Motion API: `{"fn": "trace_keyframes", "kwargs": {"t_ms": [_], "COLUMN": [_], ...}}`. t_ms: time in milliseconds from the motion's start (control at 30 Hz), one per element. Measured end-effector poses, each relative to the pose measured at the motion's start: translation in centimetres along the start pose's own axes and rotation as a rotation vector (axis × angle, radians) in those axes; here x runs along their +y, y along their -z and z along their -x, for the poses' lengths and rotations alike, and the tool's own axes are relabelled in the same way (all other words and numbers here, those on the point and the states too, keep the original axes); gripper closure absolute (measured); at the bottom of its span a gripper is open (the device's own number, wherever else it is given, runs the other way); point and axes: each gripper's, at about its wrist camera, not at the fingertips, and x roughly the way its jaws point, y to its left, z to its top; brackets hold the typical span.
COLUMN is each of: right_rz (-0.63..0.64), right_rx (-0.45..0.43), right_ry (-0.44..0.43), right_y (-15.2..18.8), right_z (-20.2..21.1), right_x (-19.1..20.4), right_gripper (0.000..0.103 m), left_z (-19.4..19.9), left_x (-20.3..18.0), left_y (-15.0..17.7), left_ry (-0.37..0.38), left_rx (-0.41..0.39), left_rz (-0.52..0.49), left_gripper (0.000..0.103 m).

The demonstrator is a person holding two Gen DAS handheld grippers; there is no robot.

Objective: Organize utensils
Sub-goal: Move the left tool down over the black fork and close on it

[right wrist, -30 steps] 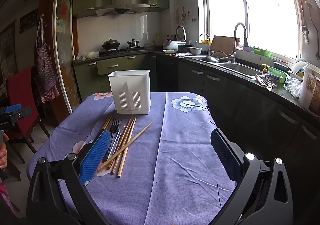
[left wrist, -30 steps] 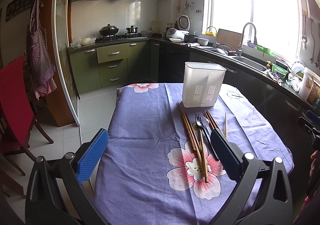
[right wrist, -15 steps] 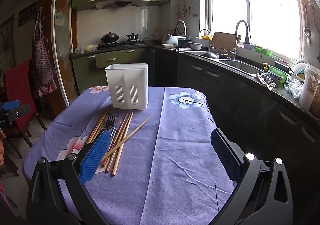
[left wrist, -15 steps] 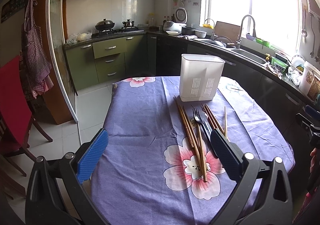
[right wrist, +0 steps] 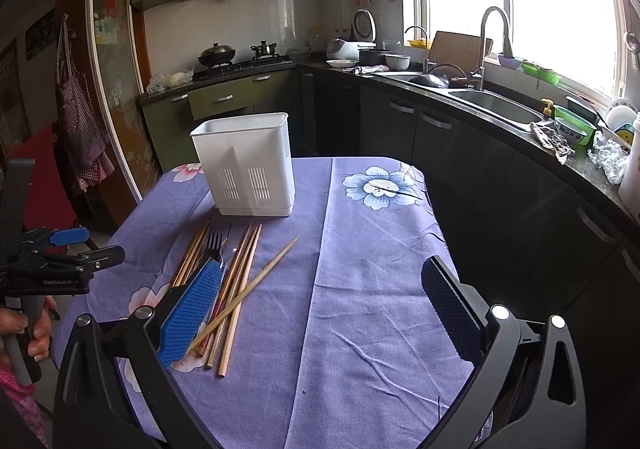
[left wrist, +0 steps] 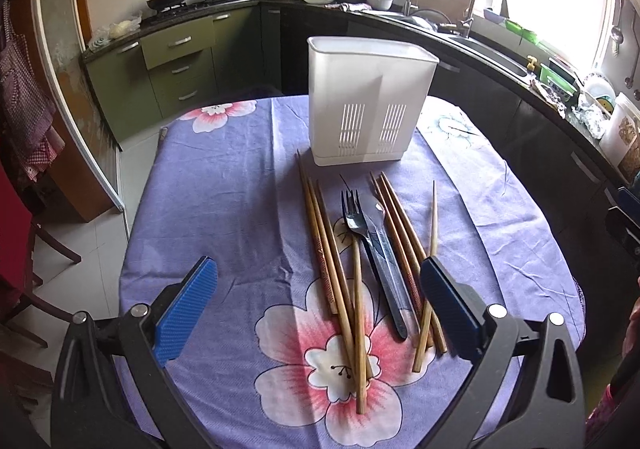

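A white slotted utensil holder (left wrist: 370, 105) stands upright at the far middle of the table; it also shows in the right wrist view (right wrist: 250, 165). In front of it lie several wooden chopsticks (left wrist: 328, 249), a dark fork (left wrist: 370, 249) and a clear utensil, loose on the purple cloth. They show in the right wrist view as chopsticks (right wrist: 244, 281) and fork (right wrist: 214, 243). My left gripper (left wrist: 318, 309) is open and empty, just above the near ends of the utensils. My right gripper (right wrist: 320, 309) is open and empty, to the right of the pile. The left gripper also shows in the right wrist view (right wrist: 64, 255).
The table carries a purple flowered cloth (left wrist: 224, 185) with edges falling off on all sides. A red chair (left wrist: 16, 249) stands at the left. A dark counter with a sink (right wrist: 496, 109) runs along the right. Bare cloth (right wrist: 380, 249) lies right of the utensils.
Both grippers have moved forward and tilted down towards the table. The utensils and the holder now sit closer and larger in both views. Nothing on the table has moved.
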Motion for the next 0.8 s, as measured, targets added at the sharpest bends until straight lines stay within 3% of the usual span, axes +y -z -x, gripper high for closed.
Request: {"fn": "trace_keyframes", "kwargs": {"t_ms": [33, 100, 300, 400, 533, 667, 800], "right_rz": [0.001, 0.003, -0.002, -0.001, 0.002, 0.005, 0.03], "right_rx": [0.007, 0.018, 0.041, 0.052, 0.064, 0.071, 0.076], "right_ry": [-0.002, -0.004, -0.01, -0.011, -0.021, -0.03, -0.005], "right_y": [-0.1, 0.0, -0.4, -0.6, -0.8, -0.9, -1.2], "right_z": [-0.4, -1.1, -2.9, -3.9, -4.9, -5.5, -6.0], "right_x": [0.0, 0.0, -0.4, -0.6, -0.6, -0.4, -0.2], "right_gripper": [0.004, 0.004, 0.004, 0.004, 0.004, 0.004, 0.004], "left_z": [-0.9, -2.8, -6.9, -7.8, -8.4, -9.1, -9.7], "left_x": [-0.2, -0.7, -1.9, -2.6, -3.4, -4.0, -4.3], "left_y": [-0.3, -0.7, -1.2, -1.3, -1.6, -2.0, -2.2], "left_ry": [-0.003, 0.01, 0.049, 0.053, 0.056, 0.049, 0.023], "left_rx": [0.021, 0.078, 0.209, 0.24, 0.27, 0.299, 0.306], "left_rz": [-0.004, 0.0, 0.023, 0.022, 0.015, 0.009, -0.002], "left_gripper": [0.012, 0.029, 0.04, 0.049, 0.052, 0.07, 0.071]}}
